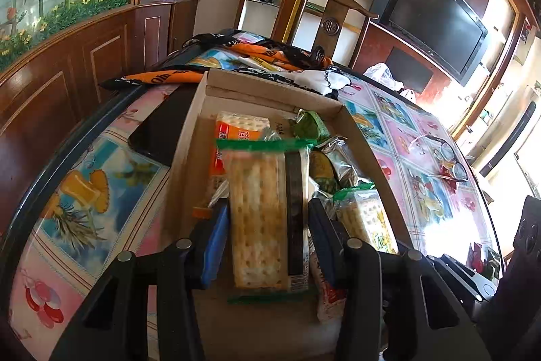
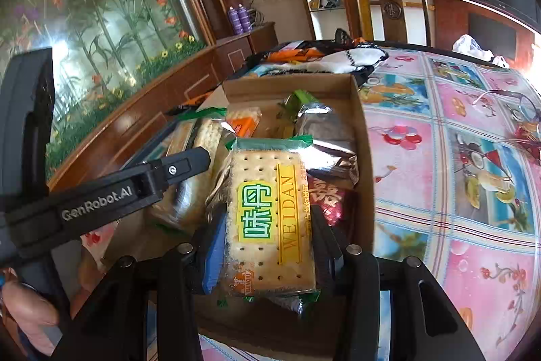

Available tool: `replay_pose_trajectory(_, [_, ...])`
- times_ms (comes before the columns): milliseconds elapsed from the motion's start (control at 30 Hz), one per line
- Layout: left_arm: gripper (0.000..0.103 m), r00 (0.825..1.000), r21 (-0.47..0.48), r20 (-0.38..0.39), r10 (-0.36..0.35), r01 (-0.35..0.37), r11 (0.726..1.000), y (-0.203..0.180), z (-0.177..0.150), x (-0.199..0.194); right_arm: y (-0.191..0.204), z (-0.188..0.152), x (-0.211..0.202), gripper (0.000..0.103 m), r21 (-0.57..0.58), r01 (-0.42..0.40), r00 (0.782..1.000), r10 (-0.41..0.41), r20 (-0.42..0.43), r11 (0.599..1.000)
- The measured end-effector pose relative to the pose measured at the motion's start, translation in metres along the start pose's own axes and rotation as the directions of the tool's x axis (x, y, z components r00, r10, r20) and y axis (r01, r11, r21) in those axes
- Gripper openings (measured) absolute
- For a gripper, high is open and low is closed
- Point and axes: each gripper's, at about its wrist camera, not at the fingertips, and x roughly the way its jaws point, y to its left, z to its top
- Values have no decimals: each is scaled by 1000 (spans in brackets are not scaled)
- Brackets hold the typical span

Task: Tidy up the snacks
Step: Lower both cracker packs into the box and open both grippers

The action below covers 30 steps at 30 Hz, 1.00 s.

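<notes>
A patterned tabletop (image 1: 399, 131) carries an open cardboard box (image 1: 189, 137) of snacks; above it the left hand-held gripper (image 1: 263, 222) is clenched on a clear cracker pack (image 1: 260, 219), and the right hand-held gripper (image 2: 267, 242) grips a Weidan cracker pack (image 2: 270, 219)
</notes>
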Motion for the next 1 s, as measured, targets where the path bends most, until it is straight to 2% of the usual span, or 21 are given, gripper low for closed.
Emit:
replay_pose_trajectory(467, [45, 1000, 16, -9, 1, -1, 1000, -2, -3, 2, 15, -8, 4, 52, -100, -3, 1000, 1, -17, 995])
replay_pose_trajectory(667, [45, 1000, 27, -16, 10, -10, 1000, -4, -2, 3, 11, -7, 2, 54, -90, -7, 1000, 6, -20, 996])
replay_pose_trajectory(833, [45, 1000, 22, -18, 8, -7, 1000, -4, -2, 4, 14, -7, -5, 55, -97, -6, 1000, 6, 4, 995])
replay_pose_trajectory(1000, [47, 1000, -11, -4, -26, 26, 1000, 2, -2, 1, 10, -4, -14, 55, -85, -5, 999, 8, 39, 996])
